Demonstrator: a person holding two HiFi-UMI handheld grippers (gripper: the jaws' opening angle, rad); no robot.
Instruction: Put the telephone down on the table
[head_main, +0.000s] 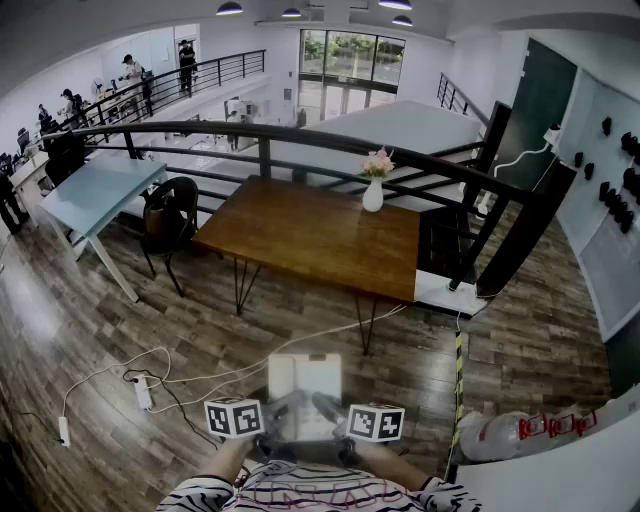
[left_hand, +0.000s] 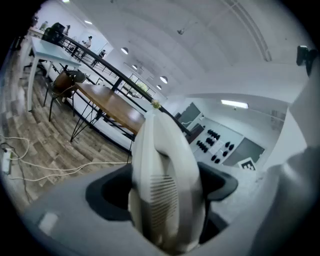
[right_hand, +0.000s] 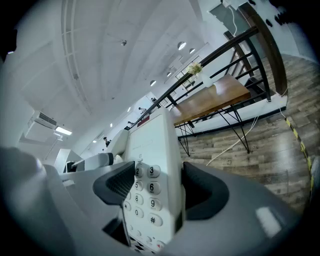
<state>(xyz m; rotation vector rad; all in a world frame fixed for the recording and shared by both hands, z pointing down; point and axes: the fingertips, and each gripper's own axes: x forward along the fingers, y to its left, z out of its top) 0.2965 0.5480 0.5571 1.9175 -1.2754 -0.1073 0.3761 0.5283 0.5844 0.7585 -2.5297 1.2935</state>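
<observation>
The left gripper (head_main: 283, 412) and right gripper (head_main: 332, 408) sit close before the person's body, angled slightly downward. Each pinches one side of the white telephone (head_main: 305, 383), jaws spread wide round it. The telephone is above the floor, well short of the wooden table (head_main: 310, 240).

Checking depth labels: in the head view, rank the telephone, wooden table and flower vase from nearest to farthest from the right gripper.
1. telephone, between the fingers of the right gripper.
2. wooden table, ahead across the floor.
3. flower vase, at the table's far edge.
</observation>
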